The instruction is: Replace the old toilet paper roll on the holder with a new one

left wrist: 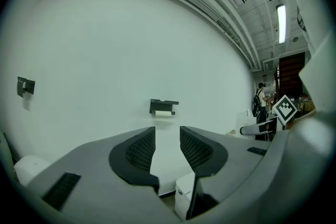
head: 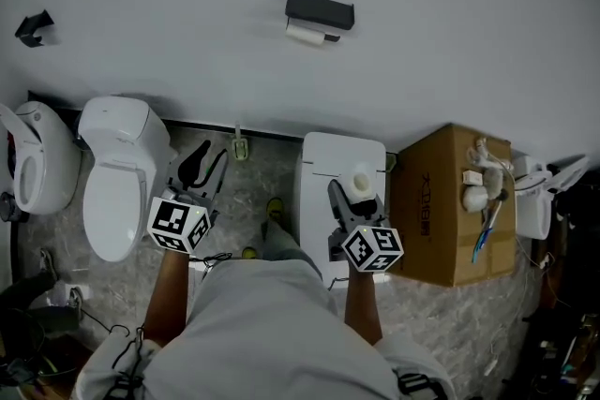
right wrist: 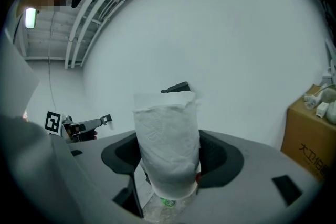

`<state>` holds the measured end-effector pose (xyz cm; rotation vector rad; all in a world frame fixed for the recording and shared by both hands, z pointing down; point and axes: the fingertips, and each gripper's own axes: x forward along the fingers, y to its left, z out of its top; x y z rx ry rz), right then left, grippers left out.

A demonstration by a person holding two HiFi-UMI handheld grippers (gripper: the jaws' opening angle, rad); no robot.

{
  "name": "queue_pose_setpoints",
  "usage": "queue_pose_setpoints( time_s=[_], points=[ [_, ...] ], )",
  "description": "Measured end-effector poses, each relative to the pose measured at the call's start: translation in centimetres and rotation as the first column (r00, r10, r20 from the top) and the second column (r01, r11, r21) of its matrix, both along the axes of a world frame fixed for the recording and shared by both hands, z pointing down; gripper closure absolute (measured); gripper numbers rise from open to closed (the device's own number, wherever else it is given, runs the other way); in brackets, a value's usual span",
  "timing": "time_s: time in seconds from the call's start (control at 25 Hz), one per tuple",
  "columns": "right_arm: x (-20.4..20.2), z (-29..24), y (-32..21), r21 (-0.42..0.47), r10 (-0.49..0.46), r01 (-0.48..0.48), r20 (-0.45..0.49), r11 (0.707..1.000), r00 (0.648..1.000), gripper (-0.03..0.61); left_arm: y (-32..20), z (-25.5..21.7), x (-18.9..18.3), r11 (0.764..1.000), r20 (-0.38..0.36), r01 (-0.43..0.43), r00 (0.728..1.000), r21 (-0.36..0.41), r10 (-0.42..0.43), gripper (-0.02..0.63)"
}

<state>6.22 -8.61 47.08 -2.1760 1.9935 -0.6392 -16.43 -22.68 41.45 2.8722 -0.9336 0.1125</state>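
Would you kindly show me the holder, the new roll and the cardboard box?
holder (head: 320, 9), head view, its black top cover.
new roll (right wrist: 167, 149), right gripper view, middle of its paper side.
cardboard box (head: 439, 239), head view, its bare brown face.

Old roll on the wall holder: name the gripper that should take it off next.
Left, most likely. The left gripper's jaws stand apart and empty, facing the holder; the right gripper is shut on the new roll.
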Motion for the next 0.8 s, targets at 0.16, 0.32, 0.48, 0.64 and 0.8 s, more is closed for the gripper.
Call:
queue_pose_setpoints(
  time_s=[0.16, 0.32, 0.48, 0.64, 0.8],
  points=[
    [1.6, 0.8, -1.5, -0.003, 0.014, -0.014, 0.017, 1.0, 1.0, 0.268, -1.6, 0.7, 2.2, 1.0, 0.015, -0.029, 0.999, -0.006, 0.029, 0.471],
    [4.5, 1.2, -3.9, 0.038, 0.053, -0.057, 0.081, 0.998, 0.995, 0.268, -4.4, 1.0, 4.2, 0.999, 0.031, -0.038, 0.999, 0.003, 0.038, 0.469],
    [7.3, 1.1, -7.1, 0.044, 0.053, -0.056, 0.051, 0.997, 0.997, 0.268, -7.8, 0.9, 6.6, 0.999, 0.044, -0.034, 0.998, 0.01, 0.033, 0.469],
    [9.9, 1.3, -10.8, 0.052, 0.044, -0.047, 0.061, 0.998, 0.997, 0.268, -10.7, 1.0, 9.4, 0.999, 0.073, -0.039, 0.997, 0.021, 0.037, 0.465],
    [12.3, 1.0, -14.7, 0.063, 0.017, -0.021, 0.063, 0.998, 0.998, 0.268, -13.6, 1.1, 12.0, 0.999, 0.081, -0.033, 0.996, 0.027, 0.031, 0.456]
  ],
)
